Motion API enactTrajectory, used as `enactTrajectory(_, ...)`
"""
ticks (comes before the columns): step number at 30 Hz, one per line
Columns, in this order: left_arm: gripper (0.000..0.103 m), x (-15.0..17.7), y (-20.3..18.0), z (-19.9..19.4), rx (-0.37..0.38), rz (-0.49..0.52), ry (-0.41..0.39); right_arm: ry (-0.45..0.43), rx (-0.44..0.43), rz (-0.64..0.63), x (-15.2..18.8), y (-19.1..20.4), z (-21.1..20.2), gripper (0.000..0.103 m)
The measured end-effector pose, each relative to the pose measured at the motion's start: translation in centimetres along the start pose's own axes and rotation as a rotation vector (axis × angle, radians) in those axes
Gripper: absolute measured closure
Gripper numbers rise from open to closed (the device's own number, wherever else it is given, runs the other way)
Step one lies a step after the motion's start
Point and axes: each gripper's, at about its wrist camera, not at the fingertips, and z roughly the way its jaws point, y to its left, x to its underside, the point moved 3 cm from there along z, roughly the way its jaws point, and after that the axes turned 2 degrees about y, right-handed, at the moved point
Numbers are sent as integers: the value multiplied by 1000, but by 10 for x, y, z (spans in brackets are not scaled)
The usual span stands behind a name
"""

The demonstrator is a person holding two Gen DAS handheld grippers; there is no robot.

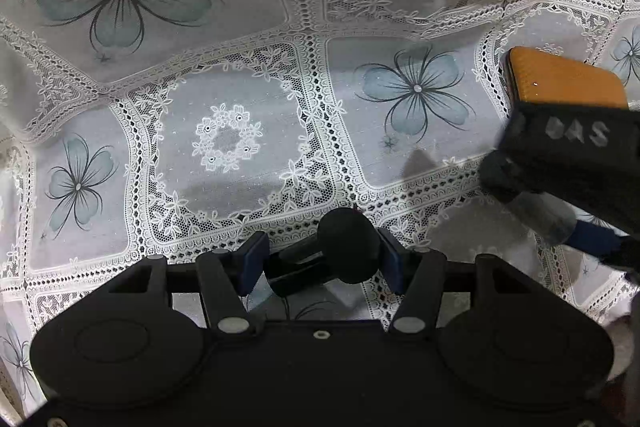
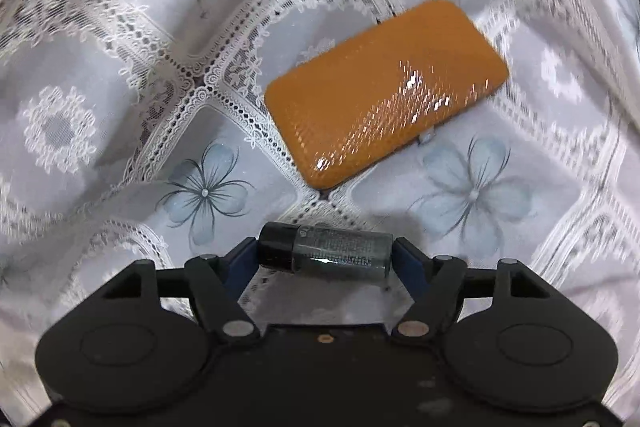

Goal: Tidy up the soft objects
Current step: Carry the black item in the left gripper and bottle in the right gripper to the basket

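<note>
Bottle point(image 2: 325, 254), small, dark and cylindrical with a black cap, lies crosswise between the right gripper point(image 2: 325, 259) fingers, pinched end to end. The left gripper point(image 1: 320, 263) pinches a black round-headed object point(image 1: 347, 250). Beyond, an orange case point(image 2: 386, 93) lies flat on the lace floral tablecloth point(image 1: 224, 59).
</note>
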Motion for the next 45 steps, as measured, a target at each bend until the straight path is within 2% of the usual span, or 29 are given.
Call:
enactTrajectory(8, 48, 3, 0, -3, -2, -26, -18, -8, -68, -313, 2, -24, -16, 31)
enactTrajectory(12, 48, 2, 4, -6, 10, -58, -8, -41, -95, -408, 9, -35, -28, 31)
enactTrajectory(17, 48, -4, 9, -8, 15, -106, 5, -20, -145, -450, 19, -42, -45, 31)
enactTrajectory(22, 48, -6, 17, -16, 21, -159, 11, -29, -157, -486, 25, -50, -67, 31)
enactTrajectory(31, 48, -3, 29, -65, -7, -186, -53, -35, -180, -531, 49, -54, -89, 31)
enactTrajectory(37, 48, 15, 26, -104, -43, -190, -101, -33, -189, -555, 66, -58, -99, 31)
enactTrajectory(39, 48, 22, 24, -111, -67, -182, -114, -31, -187, -565, 72, -60, -103, 31)
enactTrajectory(45, 48, 48, 19, -124, -75, -157, -118, -30, -177, -580, 90, -73, -114, 31)
